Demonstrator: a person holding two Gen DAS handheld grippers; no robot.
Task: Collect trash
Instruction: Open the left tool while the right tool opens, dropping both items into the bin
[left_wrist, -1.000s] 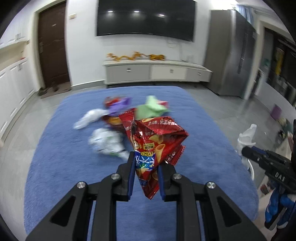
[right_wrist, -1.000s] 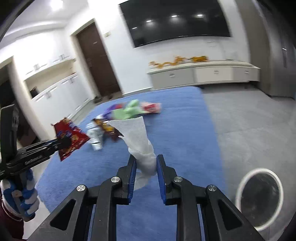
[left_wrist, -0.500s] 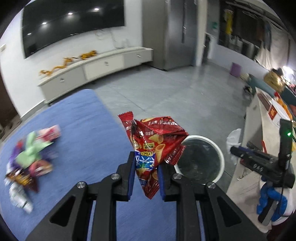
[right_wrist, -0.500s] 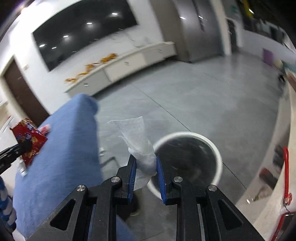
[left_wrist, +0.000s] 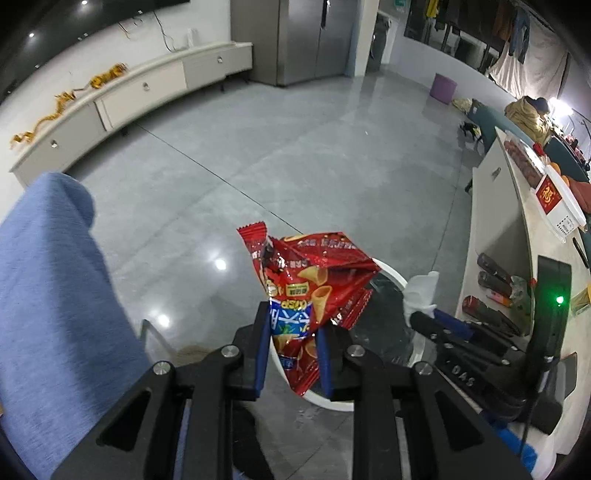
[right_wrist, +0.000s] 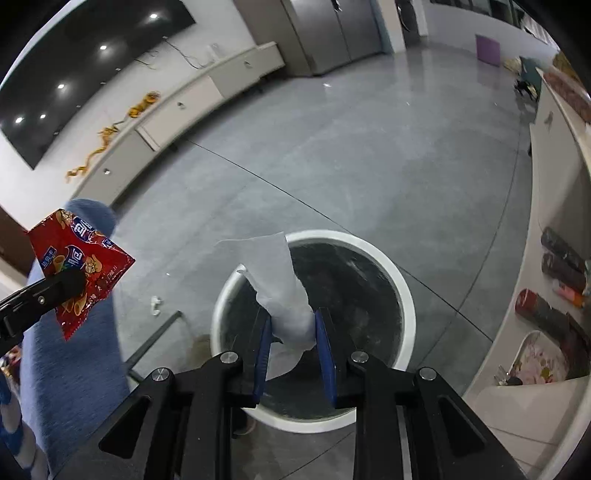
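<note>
My left gripper (left_wrist: 291, 343) pinched a red snack bag (left_wrist: 310, 284) by its lower edge beside the white bin (right_wrist: 314, 328). My right gripper (right_wrist: 291, 343) clamped a crumpled tissue (right_wrist: 280, 280) over the bin. Both looked feather-light, limp and crinkly, best nipped at a fold.

Tissue (right_wrist: 284, 291) over bin (right_wrist: 402, 288) — fingers (right_wrist: 263, 347) clamped

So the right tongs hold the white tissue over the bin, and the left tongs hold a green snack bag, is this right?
Not quite: the snack bag in the left tongs is red, not green, as the left wrist view shows. The rest is right: the right tongs hold the white tissue over the bin.
</note>
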